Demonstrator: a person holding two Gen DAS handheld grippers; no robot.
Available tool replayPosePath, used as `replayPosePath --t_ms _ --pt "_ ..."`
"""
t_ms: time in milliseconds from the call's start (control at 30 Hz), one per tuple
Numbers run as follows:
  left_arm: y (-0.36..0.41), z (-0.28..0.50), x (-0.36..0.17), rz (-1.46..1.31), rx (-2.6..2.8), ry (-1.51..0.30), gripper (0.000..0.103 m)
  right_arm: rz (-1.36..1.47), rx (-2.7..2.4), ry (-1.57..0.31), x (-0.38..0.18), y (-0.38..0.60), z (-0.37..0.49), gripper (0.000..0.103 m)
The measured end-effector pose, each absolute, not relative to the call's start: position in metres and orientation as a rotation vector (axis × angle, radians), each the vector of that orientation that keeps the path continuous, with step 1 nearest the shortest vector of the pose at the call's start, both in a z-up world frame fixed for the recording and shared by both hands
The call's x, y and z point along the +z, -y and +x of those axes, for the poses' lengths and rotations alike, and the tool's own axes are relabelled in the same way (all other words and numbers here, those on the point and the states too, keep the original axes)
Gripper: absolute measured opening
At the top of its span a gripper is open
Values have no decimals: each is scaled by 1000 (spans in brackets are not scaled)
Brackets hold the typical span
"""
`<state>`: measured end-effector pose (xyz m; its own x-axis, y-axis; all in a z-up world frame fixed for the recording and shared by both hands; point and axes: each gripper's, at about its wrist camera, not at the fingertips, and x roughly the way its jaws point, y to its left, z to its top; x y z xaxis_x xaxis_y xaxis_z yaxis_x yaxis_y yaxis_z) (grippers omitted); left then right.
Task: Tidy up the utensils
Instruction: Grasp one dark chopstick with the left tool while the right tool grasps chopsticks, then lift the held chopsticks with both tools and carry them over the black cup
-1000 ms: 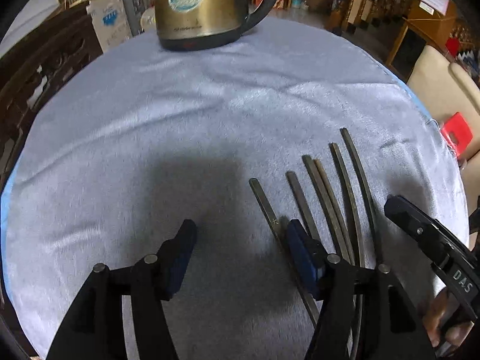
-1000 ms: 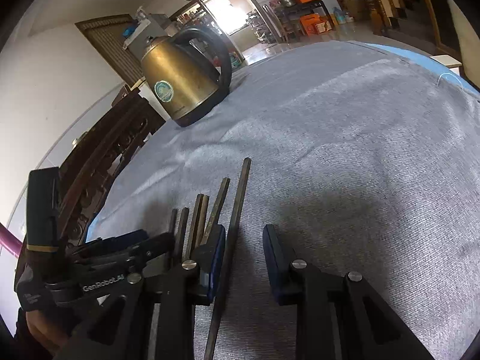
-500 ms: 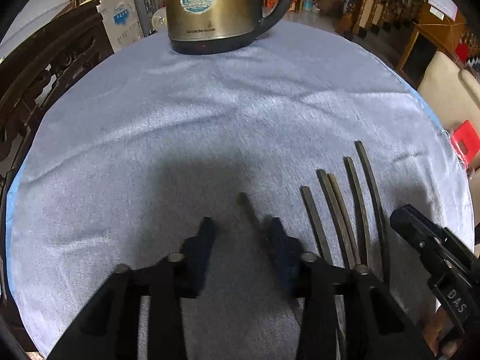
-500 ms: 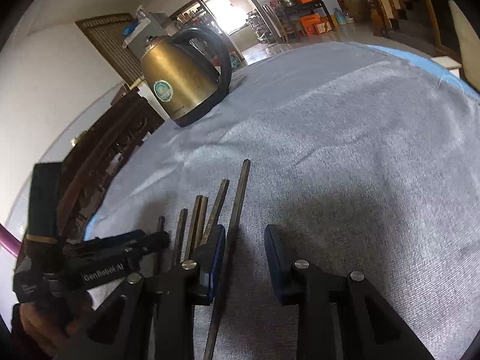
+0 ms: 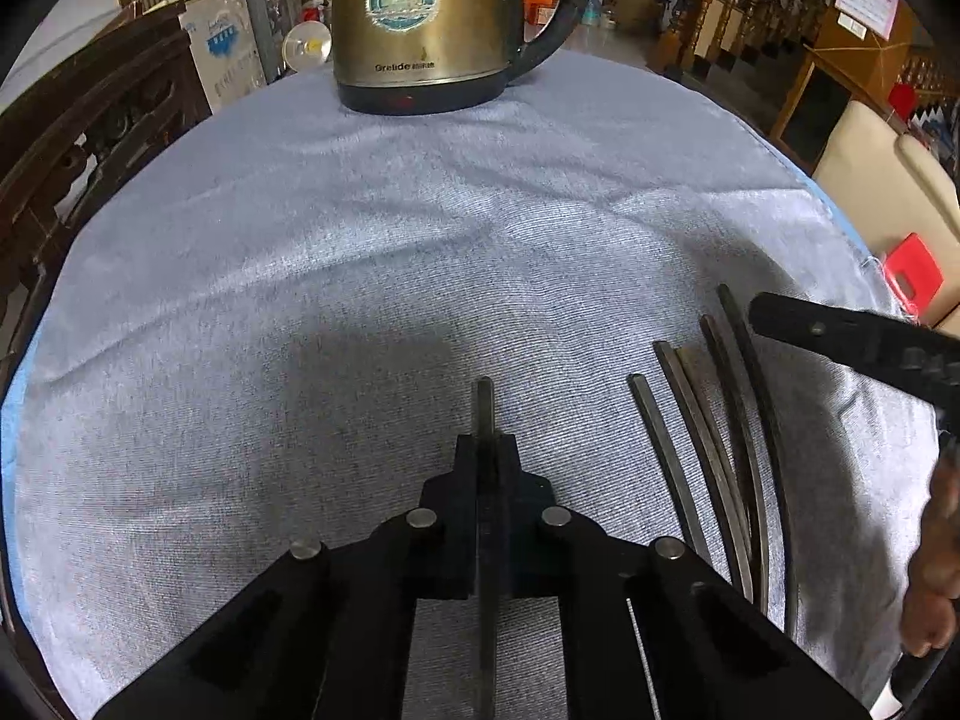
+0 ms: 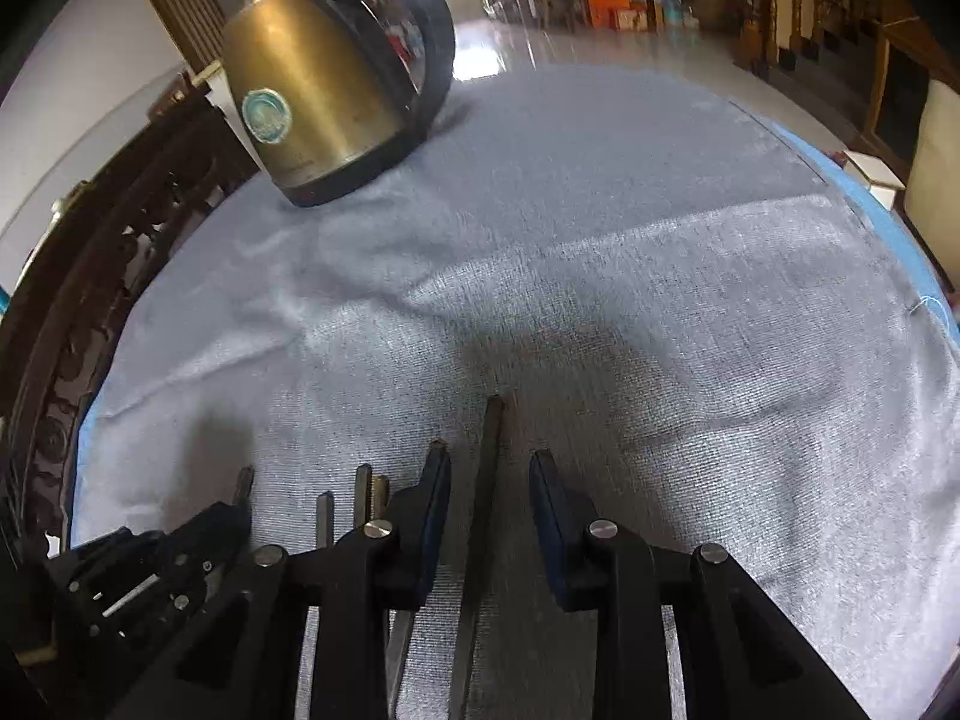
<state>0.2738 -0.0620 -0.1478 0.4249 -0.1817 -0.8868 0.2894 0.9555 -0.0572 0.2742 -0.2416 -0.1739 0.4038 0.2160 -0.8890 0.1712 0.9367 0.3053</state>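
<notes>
Over the cloth [image 5: 360, 252], left tongs [image 5: 487, 450] angle down, clamped on a chopstick [image 5: 483, 402]; right tongs [image 6: 489, 468] stand apart.

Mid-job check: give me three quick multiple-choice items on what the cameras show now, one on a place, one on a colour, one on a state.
1. Where does the kettle stand?
A. At the far side of the cloth
B. Between the two grippers
C. On the chair

2. What colour is the kettle's body?
A. Red
B. White
C. Brassy gold

3. How is the left gripper?
A. Wide open over bare cloth
B. Shut on a chopstick
C. Shut on the kettle's handle

Answers:
1 A: the kettle sits at the far side of the cloth, well beyond both grippers.
2 C: its metal body is brassy gold, with a black base and handle.
3 B: the left gripper has its fingers together, with a chopstick sticking out between them.
</notes>
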Motion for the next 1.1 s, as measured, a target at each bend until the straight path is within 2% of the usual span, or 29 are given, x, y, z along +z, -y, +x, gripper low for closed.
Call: replayPosePath --t_ms 167,300,433,533,700,867,1100 --pt "59 273 -148 100 -306 -1087 6 525 124 -1254 -174 243 270 30" --pt "55 277 -148 63 -319 -1100 6 536 77 -1312 -183 237 271 30" --pt "54 280 -148 56 -318 -1107 6 529 59 -1347 -190 230 276 25" --pt "55 278 -147 54 -317 -1111 6 437 10 -1359 -191 221 283 15" --pt "60 275 -146 83 -308 -1103 6 222 -1 -1419 -190 192 297 15" --pt "58 267 -146 97 -306 -1099 5 107 27 -1449 -191 175 296 9" --pt "46 259 -145 32 -288 -1104 5 387 115 -1390 -192 210 283 7"
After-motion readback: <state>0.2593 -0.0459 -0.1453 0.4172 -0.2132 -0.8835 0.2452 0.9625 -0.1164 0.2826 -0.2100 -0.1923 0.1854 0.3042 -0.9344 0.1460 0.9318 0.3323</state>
